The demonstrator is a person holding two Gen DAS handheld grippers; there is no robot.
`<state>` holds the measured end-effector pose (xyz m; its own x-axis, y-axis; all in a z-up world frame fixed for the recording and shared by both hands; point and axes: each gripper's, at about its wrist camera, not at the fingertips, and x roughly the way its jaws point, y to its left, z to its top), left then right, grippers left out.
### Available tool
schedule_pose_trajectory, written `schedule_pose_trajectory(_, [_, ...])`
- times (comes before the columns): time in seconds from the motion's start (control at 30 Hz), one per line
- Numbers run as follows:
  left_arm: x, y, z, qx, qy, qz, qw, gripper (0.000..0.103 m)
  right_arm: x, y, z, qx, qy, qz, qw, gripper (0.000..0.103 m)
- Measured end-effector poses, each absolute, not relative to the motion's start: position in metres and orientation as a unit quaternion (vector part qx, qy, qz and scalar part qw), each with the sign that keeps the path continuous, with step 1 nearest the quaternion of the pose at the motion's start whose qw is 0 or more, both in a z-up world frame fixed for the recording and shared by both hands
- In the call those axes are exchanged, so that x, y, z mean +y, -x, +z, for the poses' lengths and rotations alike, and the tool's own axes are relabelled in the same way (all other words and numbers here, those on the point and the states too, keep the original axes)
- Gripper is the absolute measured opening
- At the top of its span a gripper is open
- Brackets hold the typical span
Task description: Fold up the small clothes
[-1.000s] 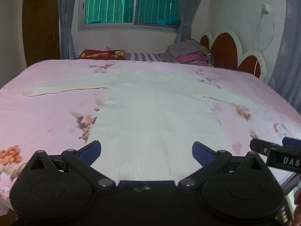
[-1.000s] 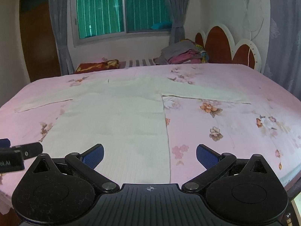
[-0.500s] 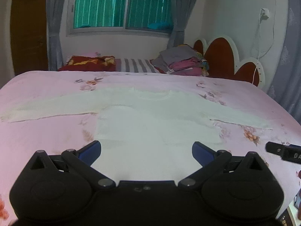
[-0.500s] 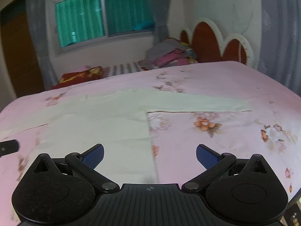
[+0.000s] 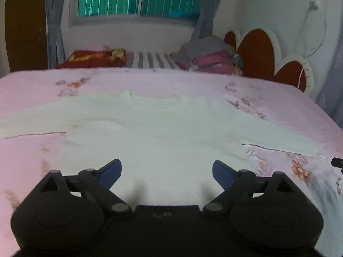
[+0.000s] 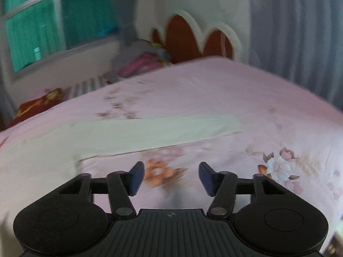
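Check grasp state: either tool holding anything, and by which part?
Nothing held. Left tool is open above the white sweater; right tool is open over the pink bedsheet, near the sleeve.

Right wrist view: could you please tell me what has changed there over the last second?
The right gripper swung right, toward the sweater's sleeve, and its jaws narrowed, holding nothing. The left gripper advanced up the sweater, open. The sweater stays flat on the bed.

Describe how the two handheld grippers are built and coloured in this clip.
Both look alike: matte black bodies with two round lobes, black linkage bars on silver pivot pins, and blue finger pads. The left gripper has a smooth centre plate with small holes; the right gripper has a ribbed plate bearing a small crosshair mark. No cables or sleeves show.
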<state>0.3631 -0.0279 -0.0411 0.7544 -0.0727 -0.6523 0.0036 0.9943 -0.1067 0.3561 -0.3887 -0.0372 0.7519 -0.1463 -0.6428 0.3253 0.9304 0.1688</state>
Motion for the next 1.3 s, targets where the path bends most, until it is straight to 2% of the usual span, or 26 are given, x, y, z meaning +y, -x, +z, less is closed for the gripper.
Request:
schedule_pose_trajectory(0.13, [-0.052, -0.393, -0.048, 0.362, 0.033, -0.004, 0.932, 0.098, -0.456, -0.400, -0.065, 0.327, -0.191, -0.162, 0.911, 0.056])
schedule_pose_trajectory(0.2, [-0.061, -0.407, -0.052, 0.371, 0.029, 0.004, 0.928, 0.098, -0.484, -0.418, -0.077, 0.329, -0.217, -0.173, 0.902, 0.038])
schedule_pose_trajectory(0.23, [-0.064, -0.412, -0.054, 0.375, 0.029, 0.007, 0.927, 0.098, -0.501, -0.428, -0.086, 0.332, -0.234, -0.181, 0.895, 0.037])
schedule_pose_trajectory(0.43, [-0.084, -0.435, -0.060, 0.390, 0.017, 0.016, 0.921, 0.098, -0.552, -0.448, -0.119, 0.339, -0.308, -0.192, 0.868, 0.037])
schedule_pose_trajectory(0.63, [-0.089, -0.445, -0.064, 0.403, 0.013, 0.017, 0.915, 0.098, -0.562, -0.453, -0.120, 0.324, -0.316, -0.179, 0.874, 0.037])
schedule_pose_trajectory(0.67, [-0.088, -0.445, -0.063, 0.402, 0.013, 0.016, 0.915, 0.099, -0.563, -0.454, -0.121, 0.321, -0.318, -0.178, 0.874, 0.028])
schedule_pose_trajectory(0.7, [-0.086, -0.445, -0.061, 0.400, 0.011, 0.015, 0.916, 0.099, -0.564, -0.453, -0.120, 0.320, -0.323, -0.175, 0.873, 0.008])
schedule_pose_trajectory(0.73, [-0.084, -0.446, -0.059, 0.398, 0.007, 0.016, 0.917, 0.099, -0.565, -0.453, -0.120, 0.323, -0.325, -0.162, 0.874, 0.002])
schedule_pose_trajectory(0.8, [-0.074, -0.448, -0.057, 0.398, 0.003, 0.019, 0.917, 0.102, -0.565, -0.457, -0.122, 0.328, -0.291, -0.185, 0.880, 0.001])
schedule_pose_trajectory(0.87, [-0.060, -0.452, -0.059, 0.414, -0.001, 0.010, 0.910, 0.103, -0.571, -0.458, -0.123, 0.330, -0.308, -0.196, 0.870, 0.002])
schedule_pose_trajectory(0.97, [-0.035, -0.451, -0.064, 0.422, -0.008, 0.017, 0.906, 0.102, -0.542, -0.470, -0.104, 0.329, -0.247, -0.178, 0.894, 0.002])
schedule_pose_trajectory(1.3, [0.073, -0.444, -0.070, 0.414, 0.049, 0.010, 0.909, 0.102, -0.359, -0.500, -0.062, 0.326, -0.167, -0.030, 0.930, 0.002])
